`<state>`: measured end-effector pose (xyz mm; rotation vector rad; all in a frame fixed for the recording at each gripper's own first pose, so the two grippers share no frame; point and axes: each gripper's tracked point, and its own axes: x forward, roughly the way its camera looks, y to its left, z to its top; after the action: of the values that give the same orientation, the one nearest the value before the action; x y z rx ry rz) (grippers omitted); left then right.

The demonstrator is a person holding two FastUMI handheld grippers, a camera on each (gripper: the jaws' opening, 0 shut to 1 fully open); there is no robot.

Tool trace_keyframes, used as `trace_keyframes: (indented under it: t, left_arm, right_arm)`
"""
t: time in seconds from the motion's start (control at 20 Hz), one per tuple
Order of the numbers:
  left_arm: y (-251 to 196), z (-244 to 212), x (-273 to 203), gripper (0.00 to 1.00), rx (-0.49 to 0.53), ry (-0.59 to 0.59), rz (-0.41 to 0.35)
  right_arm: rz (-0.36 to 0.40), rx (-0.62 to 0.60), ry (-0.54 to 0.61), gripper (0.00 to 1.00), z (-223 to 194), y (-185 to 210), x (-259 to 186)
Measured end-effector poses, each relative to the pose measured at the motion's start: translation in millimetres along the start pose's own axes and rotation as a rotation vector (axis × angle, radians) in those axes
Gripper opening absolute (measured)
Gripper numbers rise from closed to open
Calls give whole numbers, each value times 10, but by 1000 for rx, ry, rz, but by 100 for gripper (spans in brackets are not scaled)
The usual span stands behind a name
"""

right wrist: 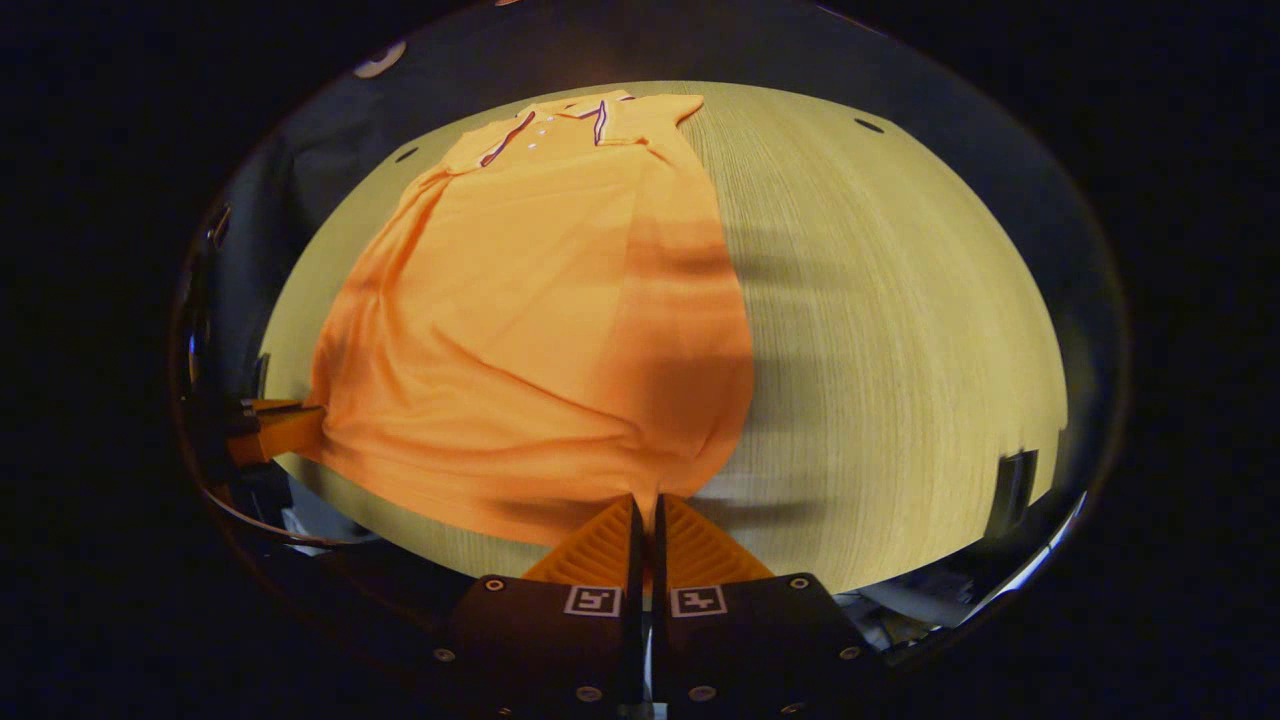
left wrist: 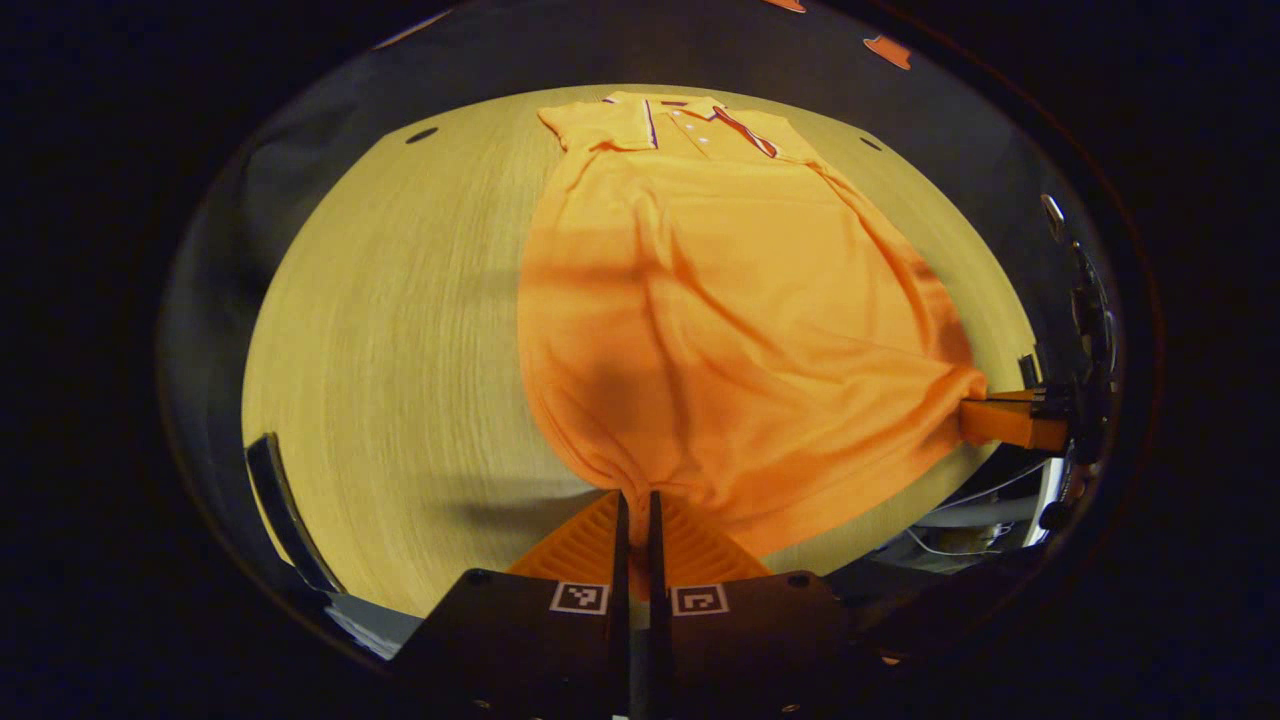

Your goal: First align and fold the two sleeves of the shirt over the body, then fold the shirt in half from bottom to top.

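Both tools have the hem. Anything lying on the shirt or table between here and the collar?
Nothing visible. The shirt lies bare up to its collar, and the table beside it is bare too.

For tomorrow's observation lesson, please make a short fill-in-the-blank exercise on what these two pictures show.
1. The orange shirt lies on a ____ table.
2. The left gripper and the right gripper each pinch the shirt's ____ edge.
3. The collar lies at the ____ end of the table.

Missing words: wooden; bottom; far

The polo shirt on the worktop is viewed closely from its near hem corners, both cameras faced toward the far collar.
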<state>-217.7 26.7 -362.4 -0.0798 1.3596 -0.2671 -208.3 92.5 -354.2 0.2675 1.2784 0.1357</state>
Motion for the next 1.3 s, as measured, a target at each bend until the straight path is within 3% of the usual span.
trace_keyframes:
  t: [0.05, 0.15, 0.6, 1.3]
  left_arm:
    - [-19, 94, 40, 2, 0, -14, -16]
    - [10, 265, -49, 1, 16, -42, -24]
    - [55, 1260, -330, 1, 15, -183, -99]
    - [254, 2866, -315, 1, 65, -341, -123]
  right_arm:
    - [16, 31, -4, 4, 14, 23, -21]
    - [36, 45, -40, 4, 159, 63, -111]
    - [57, 54, -154, 4, 1053, 122, -455]
    - [52, 27, -257, 4, 2503, 302, -556]
